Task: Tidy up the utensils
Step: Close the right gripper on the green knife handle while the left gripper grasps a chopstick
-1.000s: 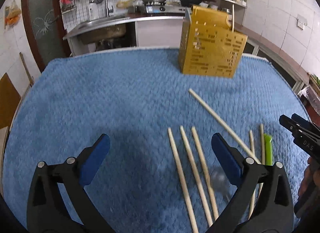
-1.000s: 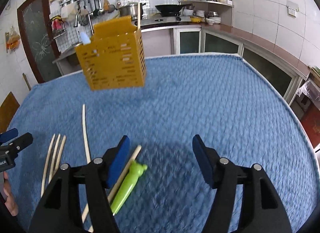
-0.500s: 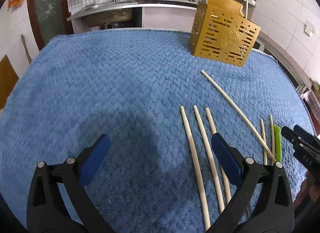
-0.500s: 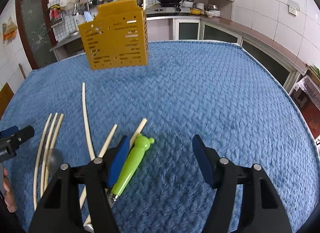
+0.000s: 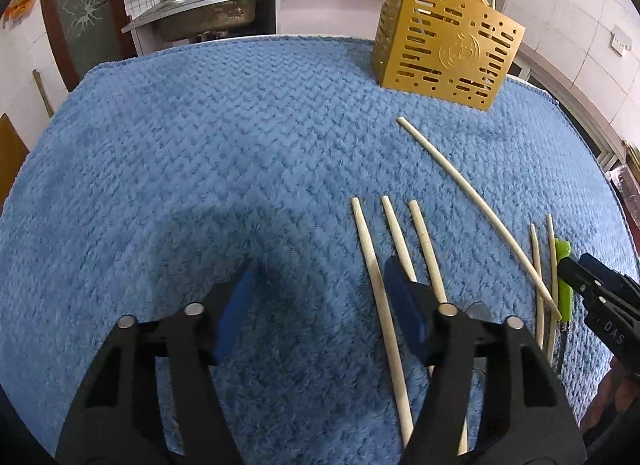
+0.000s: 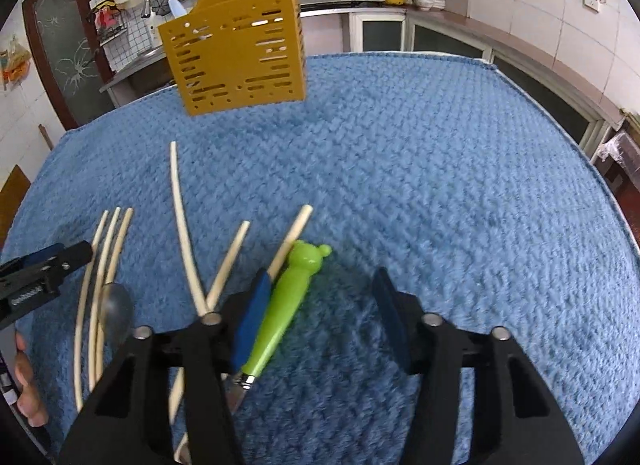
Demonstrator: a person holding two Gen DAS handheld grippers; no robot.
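Three pale wooden chopsticks (image 5: 374, 265) lie side by side on the blue mat. My left gripper (image 5: 320, 309) hangs low over them, its jaws closing. The leftmost stick runs between the pads, close to the right one, and nothing is pinched. A green bear-topped utensil (image 6: 288, 305) lies between the jaws of my right gripper (image 6: 322, 317), which are also closing. Its handle rests against the left pad while the right pad stands apart. More chopsticks (image 6: 182, 225) lie to its left. The yellow slotted holder (image 5: 444, 49) stands upright at the mat's far side.
A long chopstick (image 5: 480, 209) lies slanted toward the holder (image 6: 236, 45). A metal spoon bowl (image 6: 116, 305) rests among the left sticks. The blue mat (image 6: 440, 185) is bare on its right half. Counter, sink and shelves ring the table.
Both grippers have sunk closer to the mat and their jaws have narrowed. The utensils look larger and nearer. The green utensil now sits between the right jaws.
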